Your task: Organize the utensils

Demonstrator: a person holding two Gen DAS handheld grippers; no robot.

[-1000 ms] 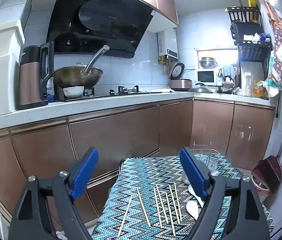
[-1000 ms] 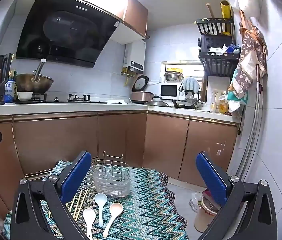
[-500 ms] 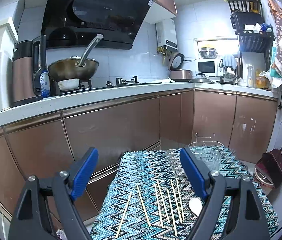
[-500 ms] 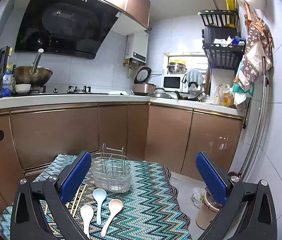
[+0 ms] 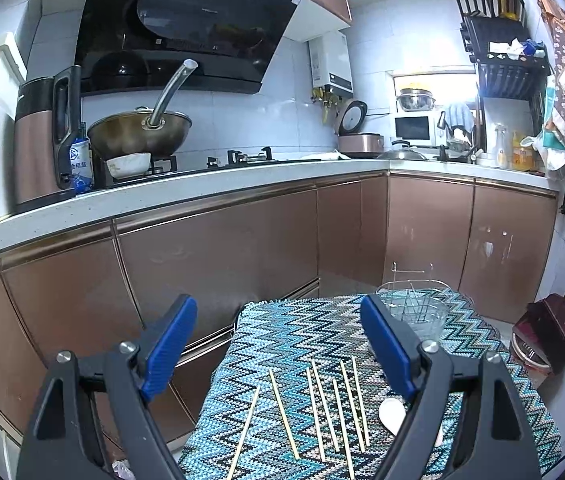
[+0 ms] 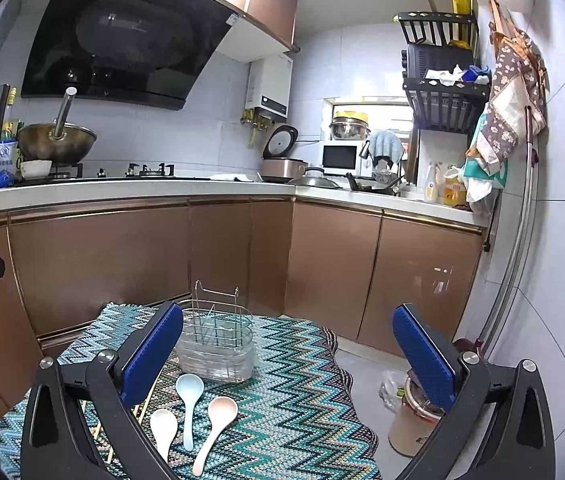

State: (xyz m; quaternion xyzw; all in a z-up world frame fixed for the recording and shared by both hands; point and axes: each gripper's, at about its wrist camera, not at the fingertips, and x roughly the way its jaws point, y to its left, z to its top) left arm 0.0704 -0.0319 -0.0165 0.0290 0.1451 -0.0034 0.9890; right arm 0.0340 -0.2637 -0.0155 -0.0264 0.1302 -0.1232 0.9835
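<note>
Left gripper (image 5: 278, 346), jaws spread and empty, hovers over chopsticks (image 5: 324, 410) lying on a zigzag cloth (image 5: 302, 332). Three spoons (image 6: 188, 414) lie before a clear caddy (image 6: 218, 350). Right gripper (image 6: 288, 354), jaws spread, holds nothing.

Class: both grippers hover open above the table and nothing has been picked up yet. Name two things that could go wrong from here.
1. The chopsticks are thin and lie close together, so the left gripper may pinch several or slip off.
2. The utensil holder looks light; dropping a spoon in carelessly might tip it.
</note>
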